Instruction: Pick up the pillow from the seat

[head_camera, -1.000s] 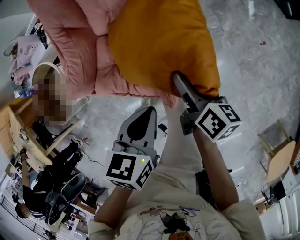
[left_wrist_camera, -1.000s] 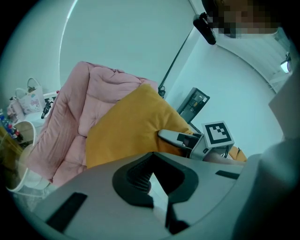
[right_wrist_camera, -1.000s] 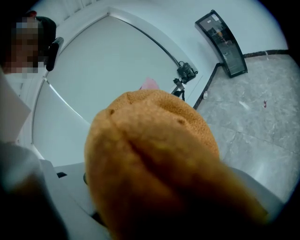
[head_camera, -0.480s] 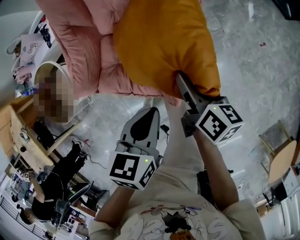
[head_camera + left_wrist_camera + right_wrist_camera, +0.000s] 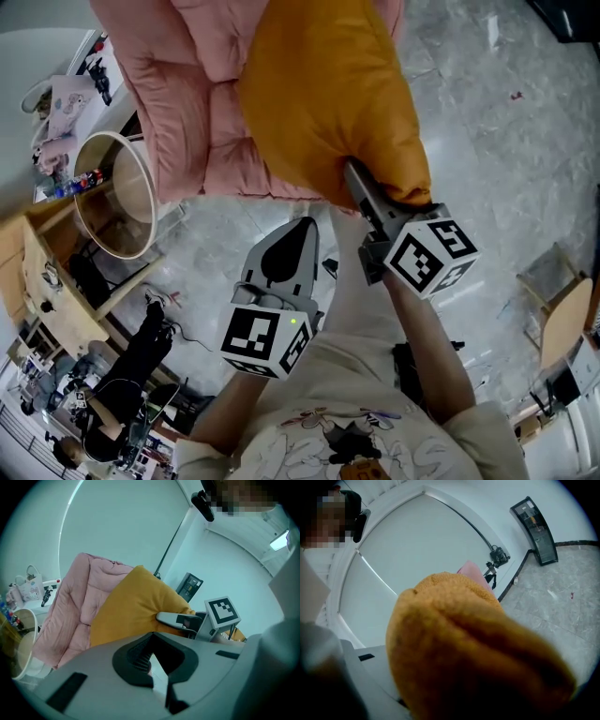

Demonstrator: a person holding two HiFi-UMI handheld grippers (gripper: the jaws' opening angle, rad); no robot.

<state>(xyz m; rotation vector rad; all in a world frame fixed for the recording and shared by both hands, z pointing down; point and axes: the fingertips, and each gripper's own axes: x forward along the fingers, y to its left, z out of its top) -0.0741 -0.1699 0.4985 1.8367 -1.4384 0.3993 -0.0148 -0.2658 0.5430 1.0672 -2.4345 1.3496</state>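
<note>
We saw a plump mustard-orange pillow (image 5: 328, 94), its fabric puckered at the lower corner where the right gripper (image 5: 358, 186) pinched it, hanging in front of the pink quilted seat (image 5: 178, 103).

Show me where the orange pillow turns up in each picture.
Head view: orange pillow, top centre.
Left gripper view: pillow in the middle.
Right gripper view: pillow fills the lower foreground.
Shared landmark: pink seat cushion, beside or behind the pillow in all three.

The orange pillow (image 5: 478, 667), close and blurred, fills the right gripper view and hides the tips of the right claw (image 5: 354, 178), while the head view's top edge cuts off both it and the pink seat cushion (image 5: 178, 84).
</note>
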